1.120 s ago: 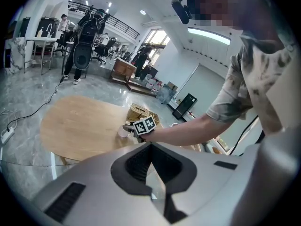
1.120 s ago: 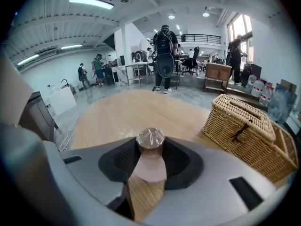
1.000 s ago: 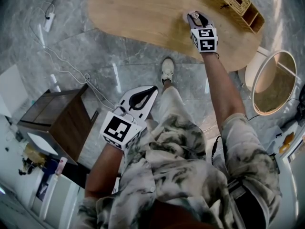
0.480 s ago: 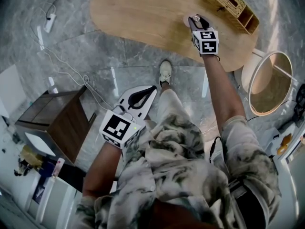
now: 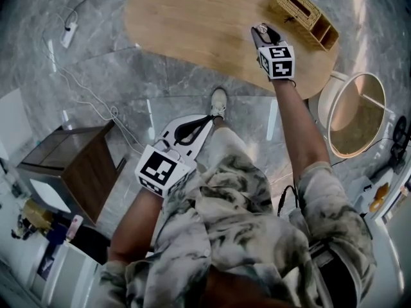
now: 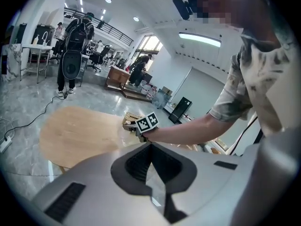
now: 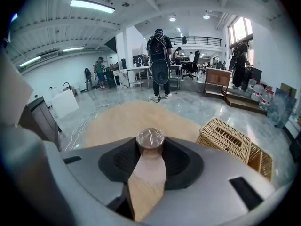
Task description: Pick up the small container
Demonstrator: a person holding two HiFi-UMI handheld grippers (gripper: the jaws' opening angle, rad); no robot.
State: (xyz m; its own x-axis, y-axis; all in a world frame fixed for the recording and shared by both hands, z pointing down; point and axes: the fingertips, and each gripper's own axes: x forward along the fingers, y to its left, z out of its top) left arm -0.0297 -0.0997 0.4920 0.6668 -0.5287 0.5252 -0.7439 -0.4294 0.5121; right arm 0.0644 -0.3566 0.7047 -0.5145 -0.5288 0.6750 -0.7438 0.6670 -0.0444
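Observation:
The small container (image 7: 150, 138) is a short round pot with a clear film top. It sits between the tips of my right gripper (image 7: 150, 144), and the jaws are closed against its sides. In the head view the right gripper (image 5: 262, 29) reaches out over the near right part of the oval wooden table (image 5: 192, 24), and the small container (image 5: 261, 27) barely shows at its tips. My left gripper (image 5: 207, 118) is held close to the person's body above the floor, its jaws meeting with nothing between them. From the left gripper view, the left gripper (image 6: 150, 145) points toward the table.
A wicker box (image 5: 302, 6) stands on the table just right of the container. A round white side table (image 5: 356, 114) is at the right. A dark wooden cabinet (image 5: 64, 165) is at the left. A cable with a power strip (image 5: 67, 31) lies on the marble floor. People (image 7: 160, 65) stand farther back.
The head view has shifted a little. The right gripper stays closed on the container at the same spot by the wicker box. The left gripper has hardly moved.

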